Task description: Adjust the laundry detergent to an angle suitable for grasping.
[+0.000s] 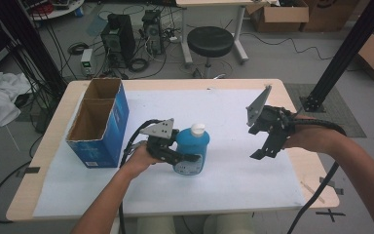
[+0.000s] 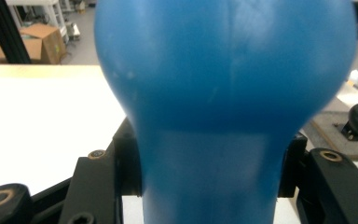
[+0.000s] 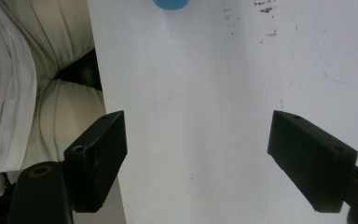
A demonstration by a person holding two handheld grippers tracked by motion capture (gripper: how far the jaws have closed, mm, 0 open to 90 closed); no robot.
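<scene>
The blue bottle (image 1: pixel 192 149) with its white cap (image 1: pixel 198 129) stood upright near the middle of the desk (image 1: pixel 233 146), on the white sheet that covered most of it, and the left hand-held gripper (image 1: pixel 187 157) was clenched on it from the person's left side, its jaws pressing the lower body just below the swell. In the left gripper view the bottle (image 2: pixel 223 107) rose straight up between the two black jaws, which touched it on both sides, so its long axis ran vertical and crosswise to the line of the grip. The right hand-held gripper (image 1: pixel 263 148) hung well apart to the right of the bottle, raised off the desk and tilted downward, with its jaws spread wide and nothing between them; in the right gripper view (image 3: pixel 196 154) bare white sheet lay between the jaws, and a sliver of the blue bottle (image 3: pixel 170 4) sat at the top edge, straight ahead and far off. The blue cardboard box (image 1: pixel 99 124), open at the top and split into two compartments that looked empty, stood near the left edge of the desk, just beyond the left hand (image 1: pixel 139 160). Judged from this, the left arm had the bottle and was much the nearer to the box, so a lift and a short carry leftward, keeping the bottle upright, seemed the likely move.
</scene>
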